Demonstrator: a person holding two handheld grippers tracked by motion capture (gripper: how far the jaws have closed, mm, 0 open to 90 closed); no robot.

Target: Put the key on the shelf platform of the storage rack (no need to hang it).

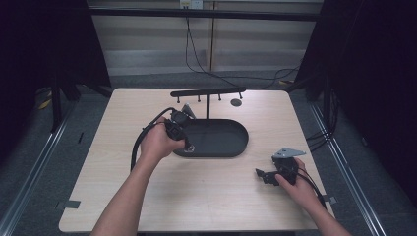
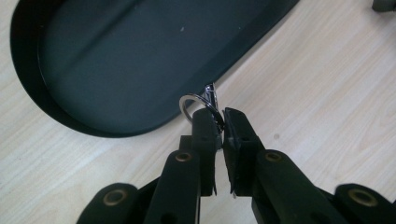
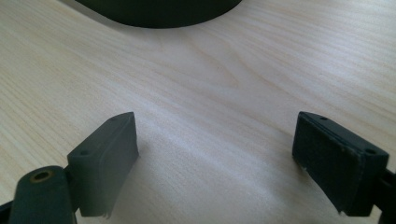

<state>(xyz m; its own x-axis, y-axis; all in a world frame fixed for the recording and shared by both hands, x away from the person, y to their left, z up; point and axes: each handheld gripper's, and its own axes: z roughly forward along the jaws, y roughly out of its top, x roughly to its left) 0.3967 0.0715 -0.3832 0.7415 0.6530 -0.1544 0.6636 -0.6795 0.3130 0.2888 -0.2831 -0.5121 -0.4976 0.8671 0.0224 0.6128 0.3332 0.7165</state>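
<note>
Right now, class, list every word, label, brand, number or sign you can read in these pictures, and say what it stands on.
None: no readable text anywhere.
Black tray: plain, no label.
Metal key ring in the left gripper: no marking legible.
Right gripper: pads blank.
Wooden table: bare grain.
Pale objects on the far wall: too small to read.

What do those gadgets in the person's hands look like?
Both are black two-jaw tools. The left gripper has flat black pads on linked bars with brass-coloured pivots. The right gripper carries a grey three-cornered plate. A black cable trails from each. Forearms are unsleeved.
</note>
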